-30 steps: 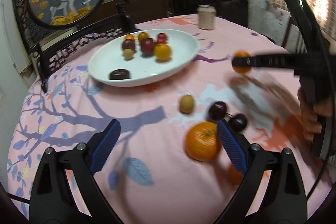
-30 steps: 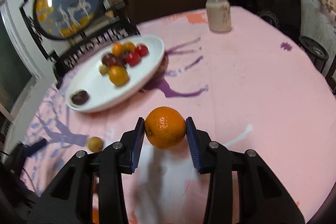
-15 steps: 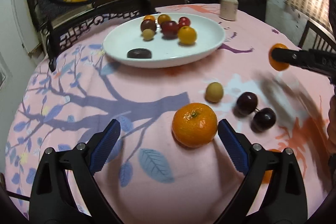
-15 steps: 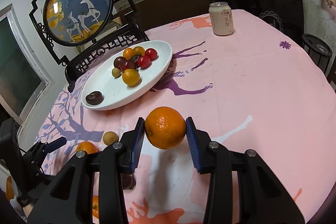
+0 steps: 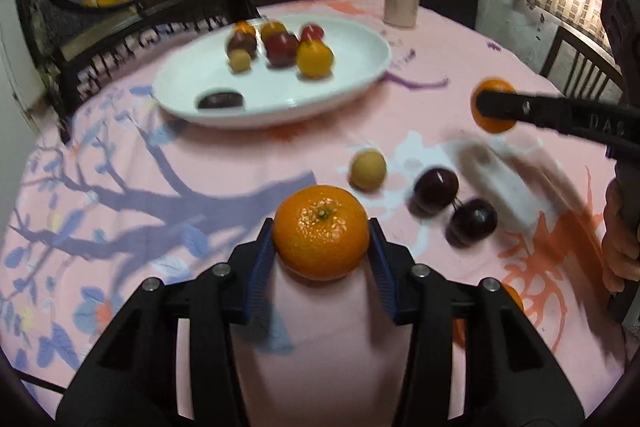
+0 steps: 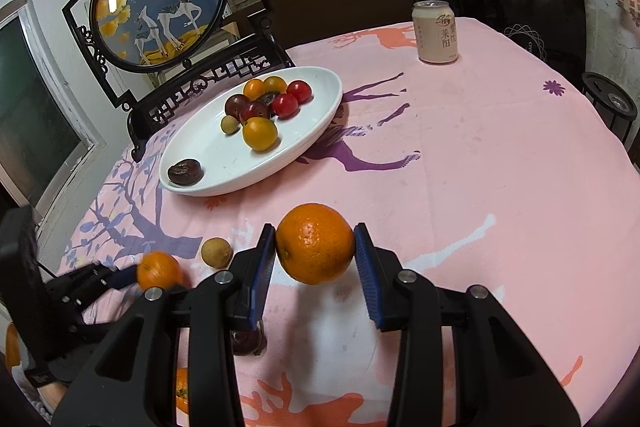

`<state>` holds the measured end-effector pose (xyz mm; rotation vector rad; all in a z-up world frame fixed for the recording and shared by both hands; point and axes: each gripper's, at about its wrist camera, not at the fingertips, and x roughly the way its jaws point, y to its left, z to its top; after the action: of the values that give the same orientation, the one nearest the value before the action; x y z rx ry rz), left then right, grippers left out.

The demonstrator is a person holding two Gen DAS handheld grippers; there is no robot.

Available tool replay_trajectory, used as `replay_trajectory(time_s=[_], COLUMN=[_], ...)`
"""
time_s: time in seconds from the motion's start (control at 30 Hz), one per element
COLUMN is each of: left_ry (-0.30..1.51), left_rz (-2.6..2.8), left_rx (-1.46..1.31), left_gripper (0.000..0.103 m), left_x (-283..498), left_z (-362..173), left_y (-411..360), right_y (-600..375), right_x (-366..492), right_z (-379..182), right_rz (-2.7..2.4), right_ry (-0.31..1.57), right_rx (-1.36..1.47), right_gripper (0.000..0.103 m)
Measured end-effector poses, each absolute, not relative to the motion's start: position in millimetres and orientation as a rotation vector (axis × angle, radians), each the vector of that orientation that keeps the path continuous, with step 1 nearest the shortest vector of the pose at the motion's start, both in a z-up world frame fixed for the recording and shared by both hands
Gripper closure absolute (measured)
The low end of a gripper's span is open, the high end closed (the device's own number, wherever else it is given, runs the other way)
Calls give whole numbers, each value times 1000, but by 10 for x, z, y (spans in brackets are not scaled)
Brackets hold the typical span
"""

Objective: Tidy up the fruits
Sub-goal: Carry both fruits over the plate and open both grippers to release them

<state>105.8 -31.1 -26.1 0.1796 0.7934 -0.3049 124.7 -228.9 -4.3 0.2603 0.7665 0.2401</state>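
Nearest, the left gripper [image 5: 321,259] has just closed its jaws onto a mandarin [image 5: 321,243] on the pink tablecloth [image 5: 200,163] (blue pads against both sides). The right gripper [image 6: 315,259] is clamped on an orange [image 6: 315,243], held above the cloth. Just beyond the mandarin lie a longan [image 5: 368,170] and two cherries [image 5: 454,201]. Farther off, the white plate [image 6: 224,163] holds small fruits.

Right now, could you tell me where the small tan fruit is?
In the left wrist view the tan fruit lies on the tablecloth, between the plate and two dark cherries.
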Motion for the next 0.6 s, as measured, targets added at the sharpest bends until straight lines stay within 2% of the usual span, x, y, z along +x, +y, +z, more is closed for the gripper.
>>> replay_trajectory(time_s=[0.27, 0.5, 0.53, 0.6], left_ry=[747, 738, 736, 728], left_rz=[-160, -99, -95, -96], left_rx=[50, -2, -9, -39], left_gripper=[57, 56, 56, 45], left_x=[1741, 2313, 2350, 2440], left_z=[148, 185, 170, 147], left_y=[97, 208, 220, 267], right_y=[-2107, -1657, -1575, -1509], right_x=[1514, 2044, 2122, 2196], right_z=[136, 237, 192, 130], right_rz=[270, 312, 321, 335], right_ry=[748, 746, 752, 761], right_rx=[239, 183, 177, 174], right_gripper=[63, 63, 63, 62])
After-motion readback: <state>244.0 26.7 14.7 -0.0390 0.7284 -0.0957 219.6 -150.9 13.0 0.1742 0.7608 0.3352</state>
